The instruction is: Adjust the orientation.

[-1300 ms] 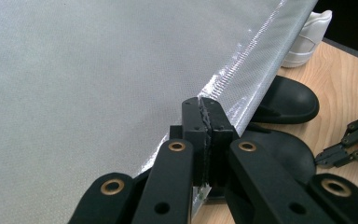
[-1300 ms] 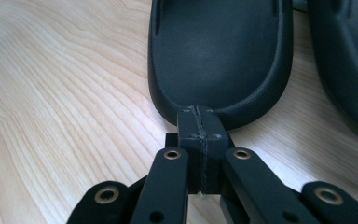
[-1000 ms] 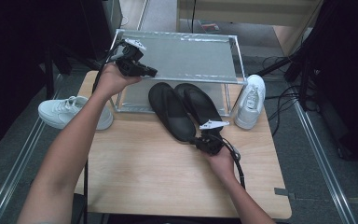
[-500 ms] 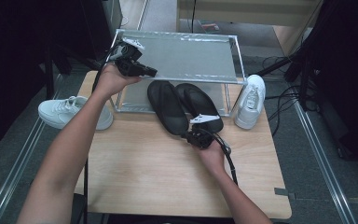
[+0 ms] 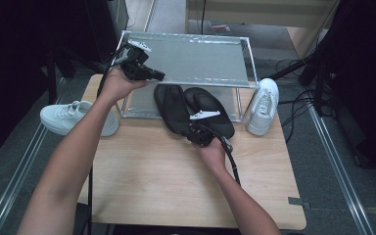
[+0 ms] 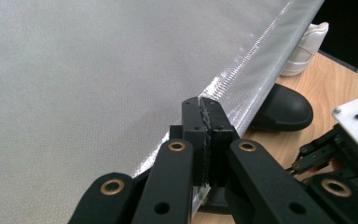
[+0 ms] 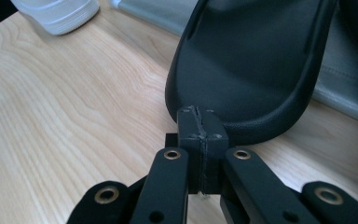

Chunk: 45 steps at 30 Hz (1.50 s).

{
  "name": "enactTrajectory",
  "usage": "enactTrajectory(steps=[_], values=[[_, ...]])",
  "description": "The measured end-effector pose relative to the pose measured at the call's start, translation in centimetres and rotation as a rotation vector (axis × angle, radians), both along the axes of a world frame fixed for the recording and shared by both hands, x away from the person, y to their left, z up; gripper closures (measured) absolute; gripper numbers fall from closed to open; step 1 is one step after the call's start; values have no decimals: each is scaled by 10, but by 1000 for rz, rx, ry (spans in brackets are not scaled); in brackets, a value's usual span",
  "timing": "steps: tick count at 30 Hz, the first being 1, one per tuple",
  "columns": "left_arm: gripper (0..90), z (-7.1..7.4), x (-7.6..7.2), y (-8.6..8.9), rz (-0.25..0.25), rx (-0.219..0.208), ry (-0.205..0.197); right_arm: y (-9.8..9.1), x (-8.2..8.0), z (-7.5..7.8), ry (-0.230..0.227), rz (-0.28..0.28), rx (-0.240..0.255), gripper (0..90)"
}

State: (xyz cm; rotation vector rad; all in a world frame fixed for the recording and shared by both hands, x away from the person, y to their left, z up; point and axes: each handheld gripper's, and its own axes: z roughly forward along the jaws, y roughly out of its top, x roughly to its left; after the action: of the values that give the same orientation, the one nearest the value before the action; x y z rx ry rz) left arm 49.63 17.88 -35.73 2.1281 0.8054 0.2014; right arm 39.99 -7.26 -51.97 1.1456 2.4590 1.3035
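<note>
Right now my right gripper (image 7: 199, 122) is clenched, nosing the heel of the black slipper (image 5: 172, 108) at twelve o'clock; it may skid under the rack (image 5: 186, 58). My left gripper (image 6: 206, 112) pinches the rack's fabric edge, which could tip.

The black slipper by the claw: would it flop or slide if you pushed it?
The black slipper looks thin and rubbery, so it would probably bend. Lying flat on the smooth wooden table, it would likely slide, not roll, and seems light.
</note>
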Motion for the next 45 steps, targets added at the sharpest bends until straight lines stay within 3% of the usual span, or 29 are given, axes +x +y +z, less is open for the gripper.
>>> enactTrajectory(steps=[20,29,33,37,41,45], values=[[900,0,0,-1,-1,3,-5,44,32,-3,7,-43,18,900],[900,0,-1,-1,0,6,-9,65,44,-4,-7,-45,-11,900],[900,0,-1,0,0,4,-8,70,49,-5,2,-48,15,900],[900,0,-1,-1,1,7,-12,73,47,-4,-6,-45,1,900],[900,0,-1,-1,2,5,-11,68,43,1,1,-39,18,900],[900,0,-1,-1,4,6,-10,58,37,8,-20,-23,29,900]])
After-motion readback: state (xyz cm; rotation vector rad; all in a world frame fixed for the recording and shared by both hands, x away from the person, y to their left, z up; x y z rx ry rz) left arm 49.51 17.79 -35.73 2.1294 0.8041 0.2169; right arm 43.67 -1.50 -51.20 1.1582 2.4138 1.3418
